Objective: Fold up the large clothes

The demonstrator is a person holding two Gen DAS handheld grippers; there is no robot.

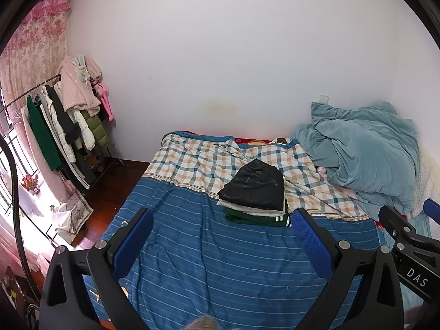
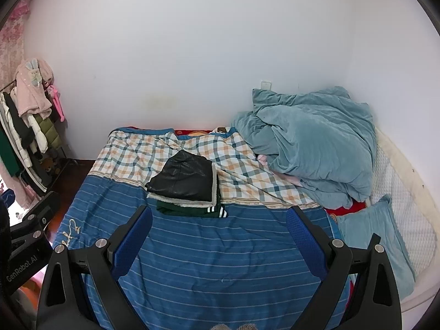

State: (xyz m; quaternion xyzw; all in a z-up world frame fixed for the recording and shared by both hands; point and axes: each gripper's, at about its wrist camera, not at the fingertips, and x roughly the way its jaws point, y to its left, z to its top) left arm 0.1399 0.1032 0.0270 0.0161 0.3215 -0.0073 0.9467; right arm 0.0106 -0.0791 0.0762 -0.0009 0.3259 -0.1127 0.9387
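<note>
We record both the left gripper [image 1: 222, 232] and right gripper [image 2: 219, 228] spread wide and empty, the folded black jacket [image 2: 184, 180] stacked ahead, long axis slanting away rightward, teal duvet [image 2: 316, 143] beyond-right

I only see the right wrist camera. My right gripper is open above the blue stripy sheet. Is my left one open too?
Observer: Yes. The left gripper is open, with nothing between its fingers, above the same blue striped sheet.
Operator: What's further left, where my picture ends?
Observer: Small red flowers stand beside a bright window.
Operator: Is there writing on my right gripper?
Observer: Yes. The left wrist view shows its side, with white DAS lettering.
</note>
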